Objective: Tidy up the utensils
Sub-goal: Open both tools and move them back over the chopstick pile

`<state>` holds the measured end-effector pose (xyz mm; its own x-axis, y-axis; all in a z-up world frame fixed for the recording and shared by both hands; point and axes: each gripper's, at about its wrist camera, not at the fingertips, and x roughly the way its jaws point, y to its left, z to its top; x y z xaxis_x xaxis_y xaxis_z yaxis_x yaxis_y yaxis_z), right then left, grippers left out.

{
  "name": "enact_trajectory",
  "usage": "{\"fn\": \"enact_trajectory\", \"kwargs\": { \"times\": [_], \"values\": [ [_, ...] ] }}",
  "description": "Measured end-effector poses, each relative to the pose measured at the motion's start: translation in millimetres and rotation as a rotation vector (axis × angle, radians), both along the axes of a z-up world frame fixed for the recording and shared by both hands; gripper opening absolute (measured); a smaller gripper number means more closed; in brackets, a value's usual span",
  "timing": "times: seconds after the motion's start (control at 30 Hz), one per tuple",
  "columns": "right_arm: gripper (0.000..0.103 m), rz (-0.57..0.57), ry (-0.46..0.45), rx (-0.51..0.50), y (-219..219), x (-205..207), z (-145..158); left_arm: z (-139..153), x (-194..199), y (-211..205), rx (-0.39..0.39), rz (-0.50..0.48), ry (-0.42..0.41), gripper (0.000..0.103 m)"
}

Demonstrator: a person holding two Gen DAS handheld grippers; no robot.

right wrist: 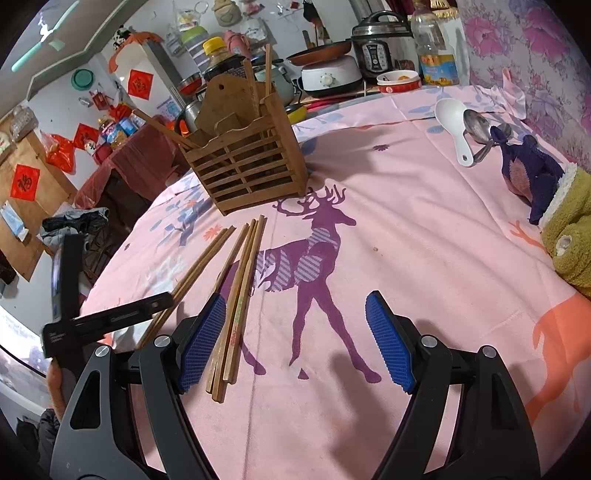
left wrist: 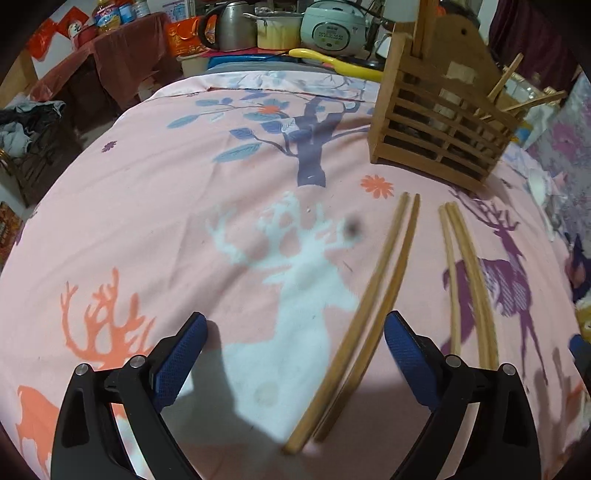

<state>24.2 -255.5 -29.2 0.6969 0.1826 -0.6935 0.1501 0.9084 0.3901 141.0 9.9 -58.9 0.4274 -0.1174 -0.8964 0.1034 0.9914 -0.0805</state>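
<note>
the left wrist view looks down on a pink tablecloth point(left wrist: 147, 206) printed with deer and a tree; the left gripper point(left wrist: 295, 354) hangs over it with its blue pads wide apart and nothing pressed between them; a pair of wooden chopsticks point(left wrist: 373, 306) lies on the cloth and runs up between the two pads, nearer to the right-hand pad, but i cannot tell if that pad touches it; a second group of chopsticks point(left wrist: 467, 273) lies just beside the first, to the right, on the purple deer; behind them stands the wooden slatted holder point(left wrist: 439, 136), upright, with a few chopsticks already leaning in its right compartment; further back are a kettle point(left wrist: 231, 26) and a rice cooker point(left wrist: 332, 27); in the right wrist view the right gripper point(right wrist: 295, 339) is also wide open and holds nothing; the bundle of chopsticks point(right wrist: 240, 295) lies just beside its left pad, and contact is not clear; the other pair point(right wrist: 195, 273) lies further to the left, partly under the black frame of the left gripper; the holder point(right wrist: 243, 166) stands beyond them; a white spoon point(right wrist: 452, 122) and a metal spoon point(right wrist: 478, 127) lie together at the far right of the table, well apart from the chopsticks.
</note>
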Motion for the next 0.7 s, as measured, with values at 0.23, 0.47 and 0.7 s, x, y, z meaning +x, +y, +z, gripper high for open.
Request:
{"fn": "enact_trajectory", "kwargs": {
  "times": [0.23, 0.47, 0.7],
  "values": [
    [0.076, 0.000, -0.002, 0.004, -0.2, -1.7, -1.2, 7.5, -28.7, 32.2, -0.078, -0.026, 0.007, 0.095],
    [0.076, 0.001, 0.000, 0.005, -0.4, -1.9, -1.1, 3.7, -45.5, 35.2, 0.002, -0.058, -0.004, 0.095],
    [0.076, -0.003, 0.004, 0.010, -2.0, -2.1, -1.3, 1.6, -43.0, 38.6, 0.055, -0.028, -0.009, 0.095]
  ]
}}
